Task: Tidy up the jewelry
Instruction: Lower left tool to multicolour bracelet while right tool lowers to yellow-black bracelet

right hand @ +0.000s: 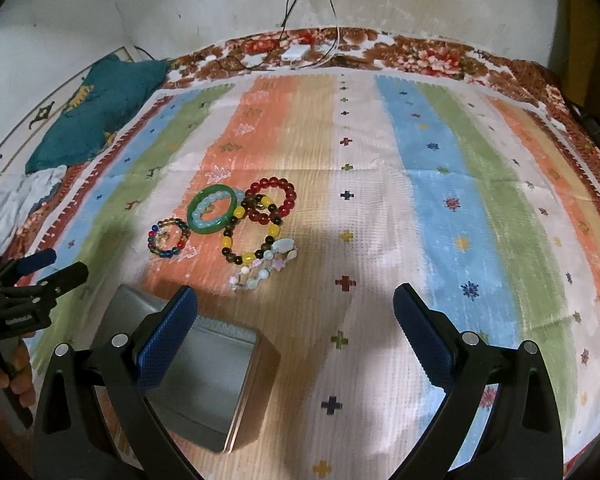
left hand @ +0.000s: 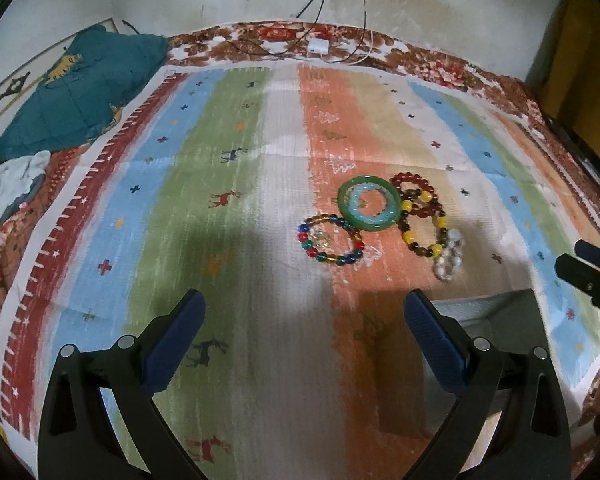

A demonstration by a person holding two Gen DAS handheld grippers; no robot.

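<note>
Left tool [left hand: 304,312]: mine, fingers spread wide, grasping nothing, hovering over the striped cloth [left hand: 236,184].
Right tool [right hand: 296,308]: mine, likewise spread and empty-handed.
Bracelets: clustered mid-cloth. Green bangle [right hand: 212,209] rings a pale blue bead bracelet [right hand: 204,216]; red bead bracelet [right hand: 274,200] overlaps the yellow-and-brown one [right hand: 250,236]; multicolour bead bracelet [right hand: 169,239] to their left; pale stone bracelet [right hand: 264,266] nearest me.
Grey box [right hand: 216,380]: open, just below the cluster, partly behind my right tool's left finger.

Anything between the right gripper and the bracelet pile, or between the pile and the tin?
Nothing visible. The right gripper is open over bare cloth, the bracelets lie just ahead, and the open grey tin sits beside them, unobstructed.
</note>
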